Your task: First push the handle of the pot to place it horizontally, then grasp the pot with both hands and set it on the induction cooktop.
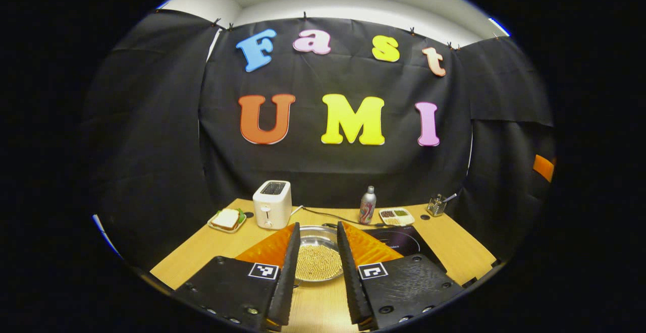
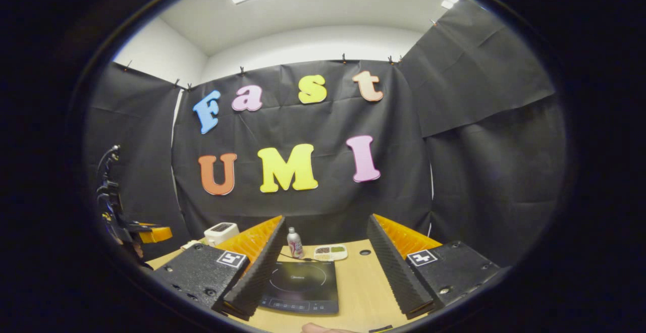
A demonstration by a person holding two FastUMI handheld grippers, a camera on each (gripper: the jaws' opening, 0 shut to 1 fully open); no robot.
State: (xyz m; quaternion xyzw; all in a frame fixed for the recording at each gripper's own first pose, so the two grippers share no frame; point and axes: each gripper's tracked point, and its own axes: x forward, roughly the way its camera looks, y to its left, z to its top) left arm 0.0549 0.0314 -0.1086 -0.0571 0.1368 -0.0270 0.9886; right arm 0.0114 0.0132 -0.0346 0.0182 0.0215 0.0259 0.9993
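I'm seeing the wooden desk [image 1: 202,252] carrying a pot [image 1: 318,257] of pale grains lying between my left jaws. The induction cooktop [image 2: 299,285] is sitting between my right jaws. Beyond the jaws are standing a toaster [image 1: 272,204], sandwich plate [image 1: 226,220], bottle [image 1: 367,205], divided dish [image 1: 396,216] and utensil holder [image 1: 436,205].

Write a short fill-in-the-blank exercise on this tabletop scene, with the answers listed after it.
1. Between the open fingers of the left hand-held gripper sits a metal pot holding small yellowish ____.
2. The induction cooktop has ____ standing on it.
3. The white toaster stands beside a plate with a ____ on it.
4. The right hand-held gripper has its fingers ____.

Answers: beans; nothing; sandwich; open
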